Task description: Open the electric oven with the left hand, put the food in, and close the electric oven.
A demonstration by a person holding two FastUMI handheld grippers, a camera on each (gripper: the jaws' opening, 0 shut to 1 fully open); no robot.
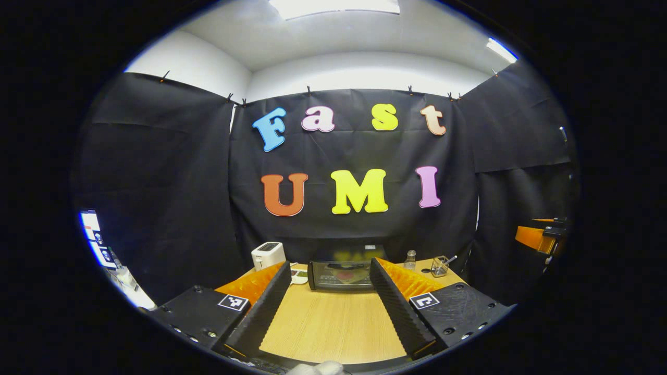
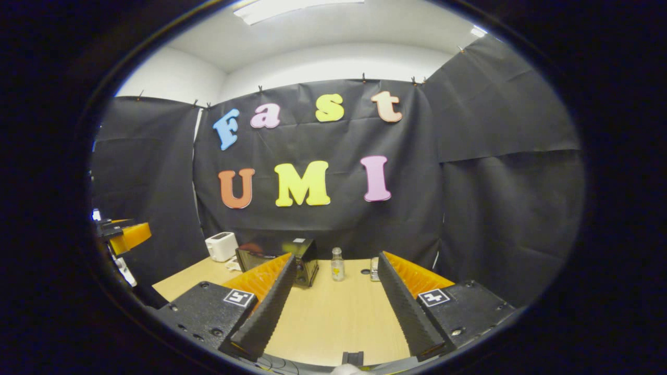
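Left gripper (image 1: 330,306) jaws spread wide, nothing held, above bare table (image 1: 328,328). Right gripper (image 2: 333,307) likewise spread and empty. Oven (image 1: 341,274) stands at table's far edge, door closed; toaster (image 1: 268,254) to its left, bottle (image 2: 337,271) to its right.

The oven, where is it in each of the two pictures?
Left gripper view: the oven sits at the far end of the table, low in the middle, framed between that gripper's two open fingers, door shut.
Right gripper view: the oven is low and left of centre, partly behind the left finger.
Shared landmark: the white toaster stands just left of the oven in both.
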